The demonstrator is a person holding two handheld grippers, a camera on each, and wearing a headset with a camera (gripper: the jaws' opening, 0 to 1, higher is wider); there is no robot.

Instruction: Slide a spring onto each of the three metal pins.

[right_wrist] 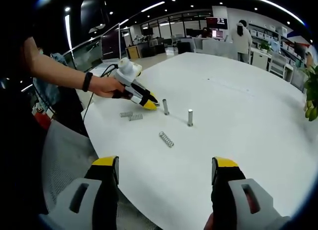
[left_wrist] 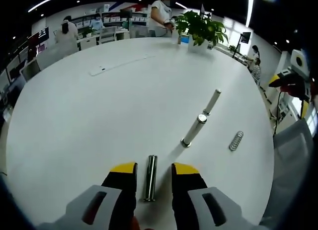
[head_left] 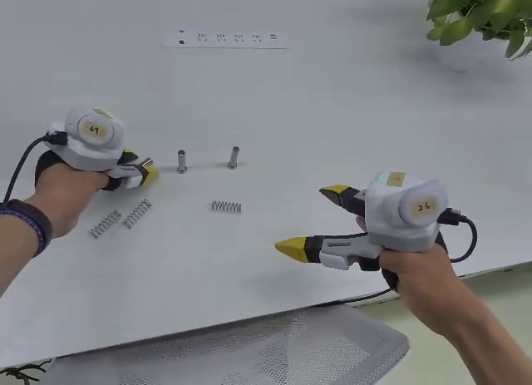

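— Where were the pins?
— Pin a (head_left: 181, 160) and pin b (head_left: 233, 157) stood upright. Pin c (left_wrist: 150, 178) was left of pin a, between the left gripper's (left_wrist: 154, 168) narrowly parted jaws, touching neither.
— And the rest?
— Nearer the person than pin a lay spring 1 (head_left: 225, 206), to its right, and spring 2 (head_left: 137, 213) and spring 3 (head_left: 105, 224), to its left. The right gripper (head_left: 314, 219), far right of it, gaped wide, empty.
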